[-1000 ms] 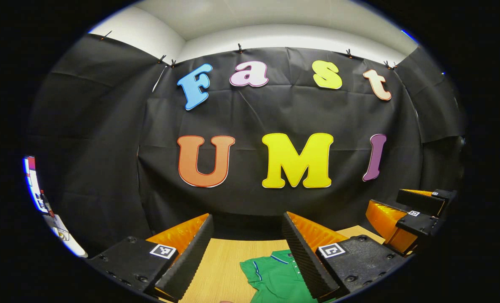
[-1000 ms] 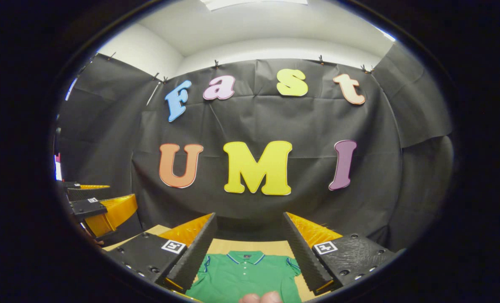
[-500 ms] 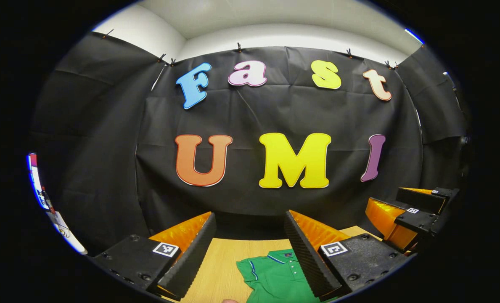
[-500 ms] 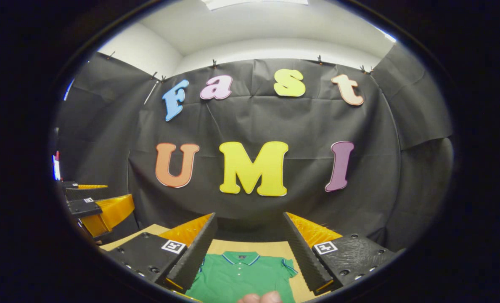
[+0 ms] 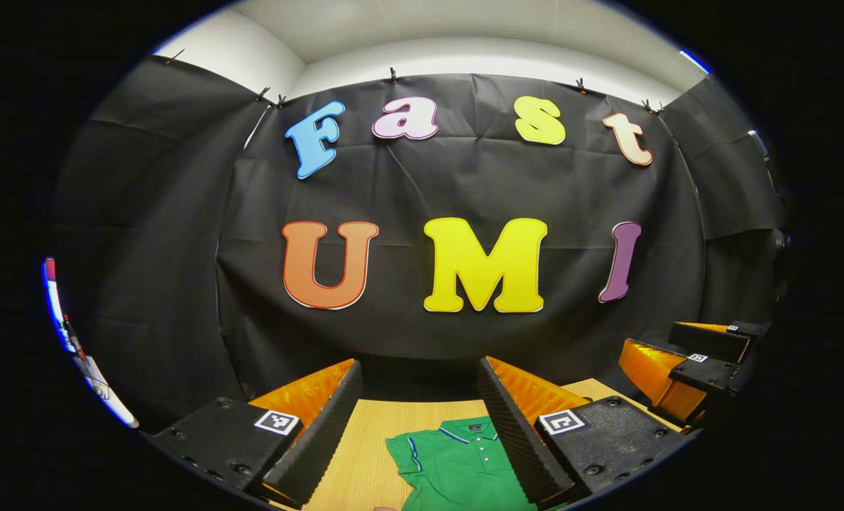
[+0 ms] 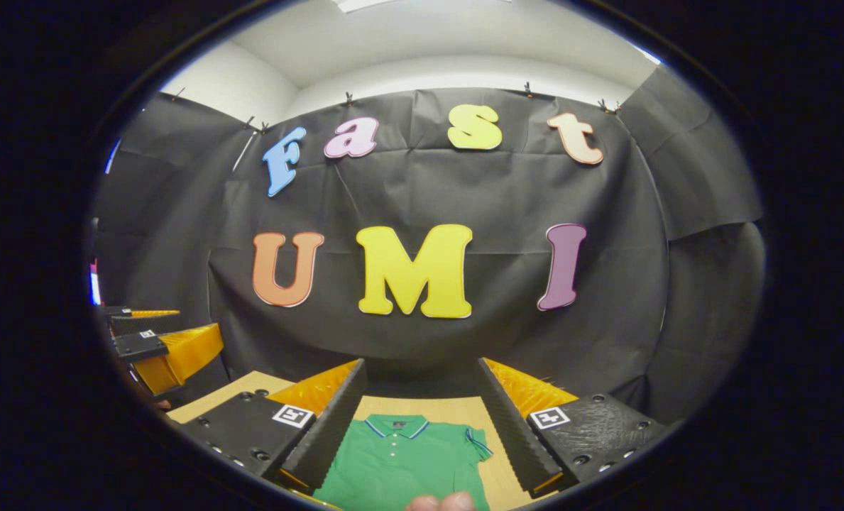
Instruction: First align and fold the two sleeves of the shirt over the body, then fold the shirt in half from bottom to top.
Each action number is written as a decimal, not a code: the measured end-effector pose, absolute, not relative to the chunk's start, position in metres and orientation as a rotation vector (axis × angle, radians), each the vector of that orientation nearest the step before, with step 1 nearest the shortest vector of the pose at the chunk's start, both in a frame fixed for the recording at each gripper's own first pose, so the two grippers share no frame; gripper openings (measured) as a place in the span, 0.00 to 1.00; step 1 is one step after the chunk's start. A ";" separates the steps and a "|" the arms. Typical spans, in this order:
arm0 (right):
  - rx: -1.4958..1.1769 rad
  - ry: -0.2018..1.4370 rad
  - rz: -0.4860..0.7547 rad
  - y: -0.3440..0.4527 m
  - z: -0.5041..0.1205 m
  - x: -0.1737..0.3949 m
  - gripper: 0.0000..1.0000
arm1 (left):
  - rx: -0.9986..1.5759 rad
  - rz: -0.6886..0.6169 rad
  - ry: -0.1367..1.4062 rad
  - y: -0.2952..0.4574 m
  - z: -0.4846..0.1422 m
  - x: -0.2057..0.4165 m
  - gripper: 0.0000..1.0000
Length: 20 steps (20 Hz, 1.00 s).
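Both claws held above the shirt, jaws apart

Green shirt [image 6: 404, 465] lies flat near the surface's [image 5: 372, 440] far edge — left claw [image 5: 419, 419] and right claw [image 6: 419, 415] grip nothing; a fingertip [image 6: 439, 502] pokes in below.

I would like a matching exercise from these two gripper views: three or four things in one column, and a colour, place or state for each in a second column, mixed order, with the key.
Things:
1. polo shirt
2. table
3. left gripper
4. booth wall

Descriptions:
A. black cloth, hung by clips
B. green, lying flat with the collar away from the cameras
C. jaws open, holding nothing
D. light wood, under the shirt

Pairs: 1-B, 2-D, 3-C, 4-A
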State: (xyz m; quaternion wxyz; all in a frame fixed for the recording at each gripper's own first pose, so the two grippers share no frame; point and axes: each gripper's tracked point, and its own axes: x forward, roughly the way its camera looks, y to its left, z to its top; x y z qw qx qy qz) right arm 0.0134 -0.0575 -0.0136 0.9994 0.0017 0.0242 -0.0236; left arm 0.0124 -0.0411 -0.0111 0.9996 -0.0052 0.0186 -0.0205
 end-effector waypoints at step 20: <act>-0.013 0.406 0.056 -0.152 -0.186 0.115 0.95 | 0.030 0.054 0.058 -0.066 -0.020 0.066 1.00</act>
